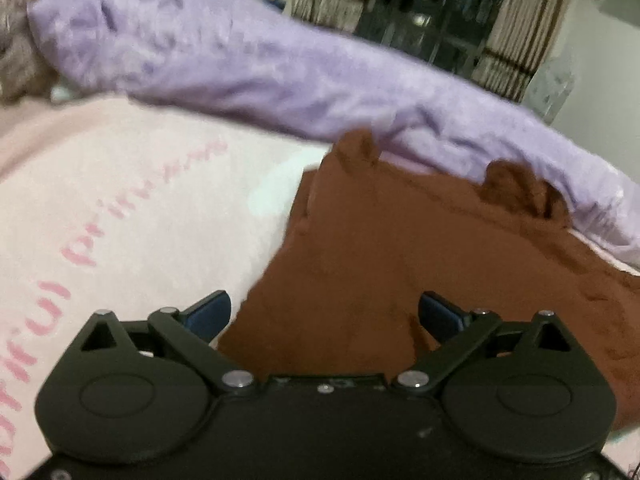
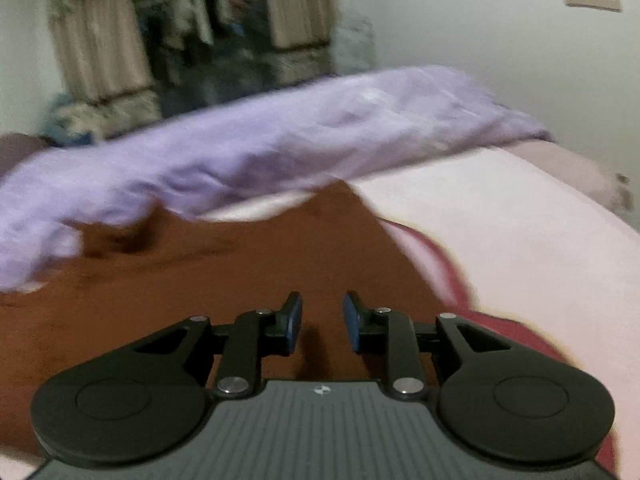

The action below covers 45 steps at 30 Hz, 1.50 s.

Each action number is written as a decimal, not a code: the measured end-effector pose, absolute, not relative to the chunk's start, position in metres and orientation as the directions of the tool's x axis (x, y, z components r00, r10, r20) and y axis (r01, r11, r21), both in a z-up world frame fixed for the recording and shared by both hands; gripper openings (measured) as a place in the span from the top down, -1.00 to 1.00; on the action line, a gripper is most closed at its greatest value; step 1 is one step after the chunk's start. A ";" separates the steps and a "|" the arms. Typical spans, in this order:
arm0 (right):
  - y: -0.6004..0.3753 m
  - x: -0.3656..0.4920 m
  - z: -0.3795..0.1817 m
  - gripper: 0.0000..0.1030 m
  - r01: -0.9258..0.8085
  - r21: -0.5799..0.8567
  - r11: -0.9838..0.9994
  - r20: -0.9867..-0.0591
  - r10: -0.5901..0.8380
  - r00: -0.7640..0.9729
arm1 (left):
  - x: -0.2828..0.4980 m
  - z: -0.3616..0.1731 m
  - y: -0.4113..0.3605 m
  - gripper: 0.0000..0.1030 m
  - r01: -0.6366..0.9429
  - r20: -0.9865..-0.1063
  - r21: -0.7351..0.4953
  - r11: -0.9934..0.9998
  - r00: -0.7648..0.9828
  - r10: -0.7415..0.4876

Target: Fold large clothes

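A brown fleece garment (image 1: pixel 384 248) with two small ears lies spread on a pale pink bed cover (image 1: pixel 120 208). My left gripper (image 1: pixel 324 312) is wide open over the garment's left edge, nothing between its blue pads. In the right wrist view the brown garment (image 2: pixel 200 280) fills the lower middle. My right gripper (image 2: pixel 322 320) hovers just above it, jaws open with a narrow gap and holding nothing. Both views are motion-blurred.
A long lilac blanket (image 1: pixel 260 64) is bunched along the far side of the bed, also in the right wrist view (image 2: pixel 280 132). The pink cover carries pink lettering (image 1: pixel 80 256) and a dark red pattern (image 2: pixel 440 264). Curtains and a dark window (image 2: pixel 208 40) stand behind.
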State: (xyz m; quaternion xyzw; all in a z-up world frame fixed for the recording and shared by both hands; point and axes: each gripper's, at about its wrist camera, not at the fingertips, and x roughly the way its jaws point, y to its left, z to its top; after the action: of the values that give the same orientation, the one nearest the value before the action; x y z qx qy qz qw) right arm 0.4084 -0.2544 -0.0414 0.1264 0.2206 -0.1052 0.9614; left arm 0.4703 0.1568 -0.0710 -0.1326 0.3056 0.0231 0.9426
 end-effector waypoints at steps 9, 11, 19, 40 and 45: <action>-0.141 0.426 -0.022 0.36 -0.053 0.200 0.978 -0.408 0.132 0.903 | 0.399 -0.057 0.160 -0.99 -0.151 -0.492 -0.451 0.880 0.864 -0.103; -0.125 0.439 -0.028 0.36 -0.070 0.204 0.976 -0.440 0.155 0.884 | 0.397 -0.067 0.163 -0.99 -0.167 -0.503 -0.516 0.840 0.853 -0.139; -0.113 0.463 -0.066 0.32 -0.033 0.203 0.979 -0.549 0.142 0.824 | 0.404 -0.103 0.154 -0.99 -0.235 -0.534 -0.684 0.690 0.807 -0.254; -0.113 0.459 -0.073 0.31 -0.057 0.175 0.983 -0.520 0.141 0.843 | 0.475 -0.103 0.187 -0.82 -0.277 -0.482 -0.700 0.659 0.864 -0.148; -0.110 0.459 -0.073 0.28 -0.055 0.161 0.985 -0.515 0.132 0.847 | 0.473 -0.098 0.189 0.04 -0.259 -0.474 -0.701 0.664 0.865 -0.163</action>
State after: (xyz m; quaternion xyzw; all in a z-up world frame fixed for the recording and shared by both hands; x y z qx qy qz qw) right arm 0.4591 -0.1104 -0.0734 0.0703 0.2723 0.0486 0.9584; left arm 0.4732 0.1888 -0.0982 -0.4090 0.2582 0.0274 0.8748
